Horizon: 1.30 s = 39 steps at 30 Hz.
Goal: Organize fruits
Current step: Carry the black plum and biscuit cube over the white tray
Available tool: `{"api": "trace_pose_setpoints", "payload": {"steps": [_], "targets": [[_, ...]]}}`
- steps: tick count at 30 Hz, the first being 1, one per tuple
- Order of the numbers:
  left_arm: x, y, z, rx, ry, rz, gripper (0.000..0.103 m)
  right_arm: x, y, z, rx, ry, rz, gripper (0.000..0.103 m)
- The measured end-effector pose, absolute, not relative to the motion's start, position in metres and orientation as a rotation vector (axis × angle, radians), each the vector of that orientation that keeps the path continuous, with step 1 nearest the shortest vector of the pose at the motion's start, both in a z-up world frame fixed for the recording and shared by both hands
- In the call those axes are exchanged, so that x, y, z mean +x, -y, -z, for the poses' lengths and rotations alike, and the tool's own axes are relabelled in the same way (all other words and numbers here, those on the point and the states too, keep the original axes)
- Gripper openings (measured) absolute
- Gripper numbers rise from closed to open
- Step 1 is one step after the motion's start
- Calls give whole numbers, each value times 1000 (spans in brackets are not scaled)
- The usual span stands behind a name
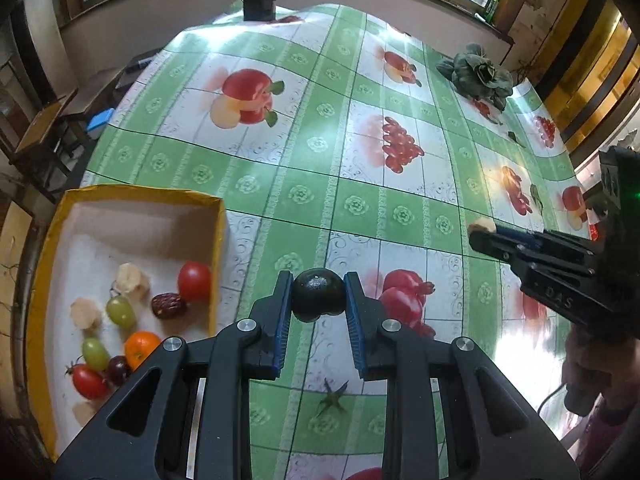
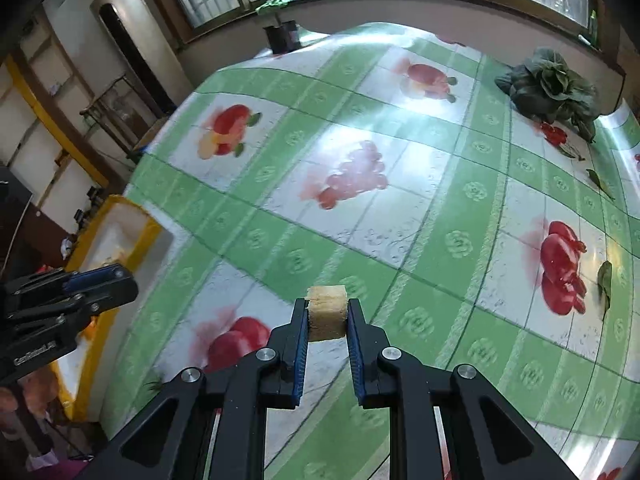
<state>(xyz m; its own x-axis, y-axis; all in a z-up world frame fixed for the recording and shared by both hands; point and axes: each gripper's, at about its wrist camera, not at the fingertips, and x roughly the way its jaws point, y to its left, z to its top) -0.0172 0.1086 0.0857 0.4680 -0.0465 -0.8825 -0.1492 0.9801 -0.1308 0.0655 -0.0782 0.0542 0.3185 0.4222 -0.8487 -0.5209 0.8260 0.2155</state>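
Left gripper (image 1: 318, 294): pressed onto a dark, round, glossy fruit (image 1: 319, 293), which is pinched between the blue pads and held above the near part of the tablecloth.

Right gripper (image 2: 327, 314): closed on a pale, cut chunk of fruit (image 2: 326, 312), which is clamped between its pads and carried above the near middle of the tablecloth. In the left wrist view the same gripper is seen at the right edge, with the chunk at its tip.

Tablecloth (image 1: 300, 194): green-and-white checked plastic, printed with apples, grapes and pomegranates; the whole table is covered by it.

Cardboard box (image 1: 218, 240): shallow, yellow-edged with a white inside, placed at the near left edge of the table. Its contents are listed as follows: a red tomato (image 1: 194, 281) against the right wall; a dried red date (image 1: 168, 306) just beside it; two green grapes (image 1: 120, 311); an orange (image 1: 141, 347); a dark grape (image 1: 118, 369) touching a second small tomato (image 1: 87, 380); several pale fruit chunks (image 1: 130, 278).

Leafy green vegetable (image 2: 550, 86): laid at the far right corner of the table, well apart from both grippers.

Dark container (image 1: 259, 4): stood at the far edge, under the windows.

Small green stem (image 1: 332, 398): loose on the cloth, near the front edge.
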Motion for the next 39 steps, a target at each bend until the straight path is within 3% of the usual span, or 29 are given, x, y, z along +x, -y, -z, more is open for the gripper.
{"api": "trace_pose_setpoints", "payload": {"steps": [23,39], "targets": [[-95,-168,-117,-261,-1007,-178,25,-17,-12,-90,-206,-1064,-844,17],[-154,-233,-99,-378,-1049,-326,25,-45,-99,-79,-321,-1077,-1023,17]]}}
